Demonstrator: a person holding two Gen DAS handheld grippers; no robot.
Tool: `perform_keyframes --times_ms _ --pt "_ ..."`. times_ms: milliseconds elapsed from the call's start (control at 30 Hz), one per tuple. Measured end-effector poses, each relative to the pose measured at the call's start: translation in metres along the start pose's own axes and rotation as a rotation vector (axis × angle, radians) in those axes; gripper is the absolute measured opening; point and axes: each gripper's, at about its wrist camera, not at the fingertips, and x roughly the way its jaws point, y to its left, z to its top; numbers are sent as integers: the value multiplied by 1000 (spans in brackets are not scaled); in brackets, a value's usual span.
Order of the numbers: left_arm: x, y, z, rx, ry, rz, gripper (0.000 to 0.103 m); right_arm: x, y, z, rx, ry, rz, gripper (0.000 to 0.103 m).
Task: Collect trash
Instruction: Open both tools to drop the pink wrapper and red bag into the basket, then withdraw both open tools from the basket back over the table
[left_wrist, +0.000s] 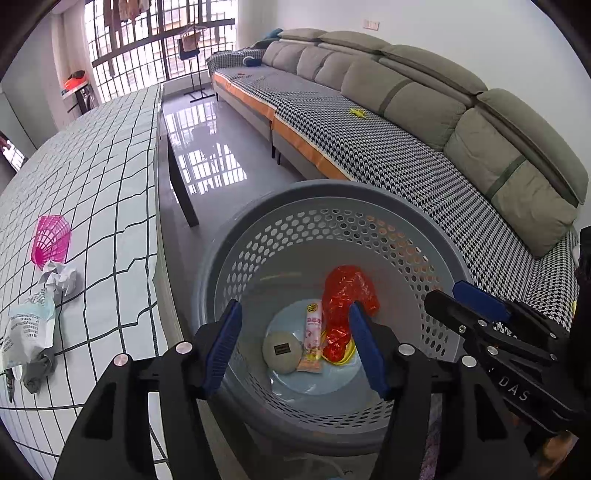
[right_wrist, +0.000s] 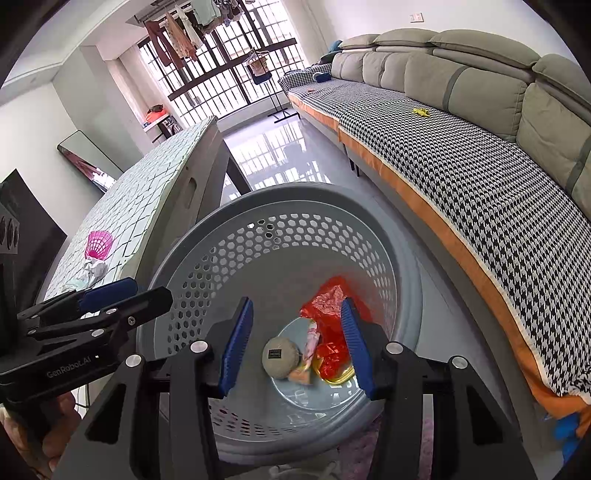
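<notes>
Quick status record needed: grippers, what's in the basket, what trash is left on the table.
left gripper: open, nothing between the jaws, over the basket
right gripper: open, nothing between the jaws, over the basket
basket: grey, perforated, on the floor between table and sofa
in basket: red plastic bag, snack wrapper, round puck
on table: crumpled paper, printed bag, pink basket lying on its side
sofa: small yellow item

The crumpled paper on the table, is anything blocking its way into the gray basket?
Nothing visible does. The crumpled paper lies near the table's edge, and the basket stands open-topped on the floor right beside that edge.
</notes>
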Motion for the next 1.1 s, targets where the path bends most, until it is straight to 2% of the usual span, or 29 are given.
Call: perform_keyframes --times_ms 100,300,633,867,1100 --pt "0 2 0 -8 -4 8 69 0 -2 0 5 0 -1 48" --pt "-3 7 2 -22 -21 28 75 -2 -2 -1 13 -9 -3 52" --pt "-24 18 0 -52 -73 65 95 -16 0 -5 23 -26 -38 58" --pt "-51 25 -6 -59 -137 97 97 -35 6 -10 21 -47 -40 62" --pt "-77 41 -16 -89 -175 102 97 -51 33 -15 -19 -61 -19 62"
